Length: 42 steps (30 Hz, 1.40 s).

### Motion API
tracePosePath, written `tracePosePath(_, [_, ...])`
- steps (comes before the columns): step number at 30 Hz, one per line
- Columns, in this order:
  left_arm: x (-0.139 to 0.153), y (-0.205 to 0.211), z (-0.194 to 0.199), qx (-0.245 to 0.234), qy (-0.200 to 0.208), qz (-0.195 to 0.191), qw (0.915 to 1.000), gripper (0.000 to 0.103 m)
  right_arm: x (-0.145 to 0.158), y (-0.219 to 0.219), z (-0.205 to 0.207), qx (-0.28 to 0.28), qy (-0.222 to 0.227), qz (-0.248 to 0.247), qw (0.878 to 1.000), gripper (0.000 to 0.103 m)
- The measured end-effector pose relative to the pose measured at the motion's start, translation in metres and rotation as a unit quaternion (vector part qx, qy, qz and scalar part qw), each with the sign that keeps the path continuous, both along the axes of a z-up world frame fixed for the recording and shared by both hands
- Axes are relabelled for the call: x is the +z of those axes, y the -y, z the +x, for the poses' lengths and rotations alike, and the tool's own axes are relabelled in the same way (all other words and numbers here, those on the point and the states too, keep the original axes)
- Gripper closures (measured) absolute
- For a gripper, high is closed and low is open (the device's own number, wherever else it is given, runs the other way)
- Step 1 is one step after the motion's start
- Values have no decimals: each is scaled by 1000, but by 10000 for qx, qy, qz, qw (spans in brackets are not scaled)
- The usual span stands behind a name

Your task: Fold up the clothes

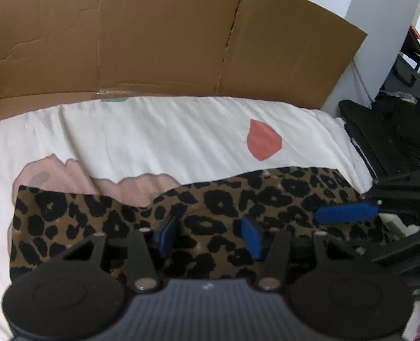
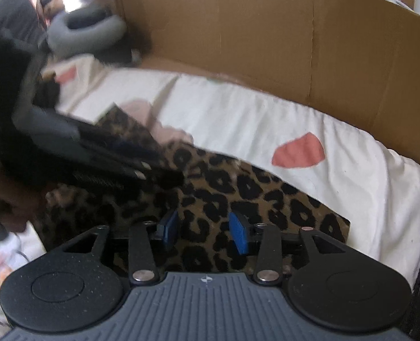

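The spotted cloth (image 1: 227, 204) lay flat on the white sheet (image 1: 153, 130), in front of the cardboard (image 1: 164, 34). The left gripper (image 1: 210, 234) and the right gripper (image 2: 207, 231) hung over it, both with fingers apart and gripping nothing.

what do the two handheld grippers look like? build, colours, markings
Both match. The left gripper has a dark grey ribbed body with a small white mark, flanked by two round black discs. Black linkage bars with silver pivot pins run forward to flat blue rectangular finger pads. The right gripper is the same build, with blue pads too. No cables or sleeves are visible.
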<state>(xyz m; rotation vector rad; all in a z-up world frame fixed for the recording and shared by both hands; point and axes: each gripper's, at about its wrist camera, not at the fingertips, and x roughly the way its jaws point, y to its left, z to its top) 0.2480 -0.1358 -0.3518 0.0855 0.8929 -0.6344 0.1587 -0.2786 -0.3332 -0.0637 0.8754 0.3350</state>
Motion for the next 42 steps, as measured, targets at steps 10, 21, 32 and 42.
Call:
tracePosePath(10, [5,1,3,-54,-64,50,10000,49,-18,59,-2,-833,-303,-60,9960,56])
tracePosePath(21, [36,-9,-32,-277,-83,-259,9992,62,15,70,-27,-1044,-71,556,9930,57])
tracePosePath(32, [12,12,-51,-792,282,303,9960,63,-1,15,-36,-290,-277,260,9989,57])
tracePosePath(42, [25,-6,-49,-454,93,219,9987,88,3,31,-30,-660,-270,3,9975,57])
